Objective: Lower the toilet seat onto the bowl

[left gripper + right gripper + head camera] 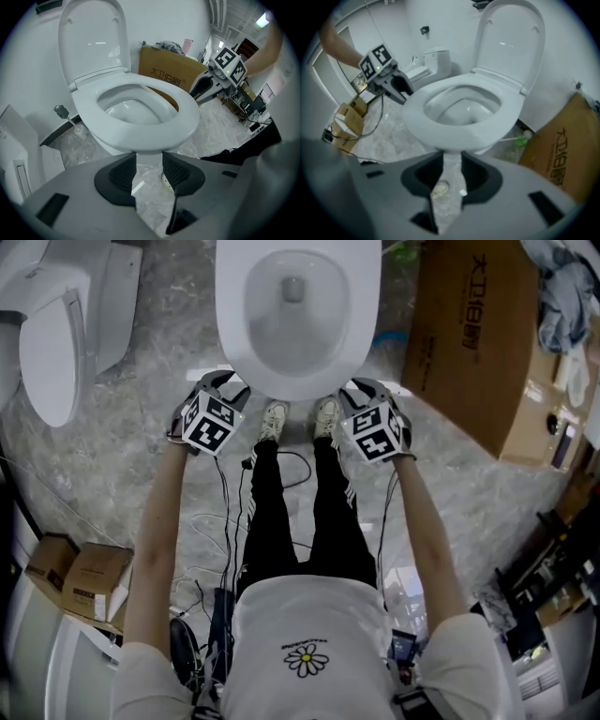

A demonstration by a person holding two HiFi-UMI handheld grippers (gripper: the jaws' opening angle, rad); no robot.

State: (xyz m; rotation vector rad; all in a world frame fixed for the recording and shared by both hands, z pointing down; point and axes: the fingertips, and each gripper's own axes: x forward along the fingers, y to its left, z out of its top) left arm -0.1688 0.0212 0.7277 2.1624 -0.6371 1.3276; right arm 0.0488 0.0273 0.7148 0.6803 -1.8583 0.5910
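- The toilet seat [183,117] already lies flat on the bowl [136,110], so I think the job is as good as done. The lid [93,37] stands up at the far side.
- My left gripper [149,159] is spread and has nothing in it. It is just in front of the near edge of the seat, on the left.
- My right gripper [451,157] is spread and has nothing in it too. It is near the same edge, on the right.
- Next, I think I only need to draw both grippers away from the seat without bumping it.
- The bottom of the bowl is hidden behind my grippers.
- I cannot tell if the seat sits all the way down at the far end.
- From my head view, the lid is cut off at the top.
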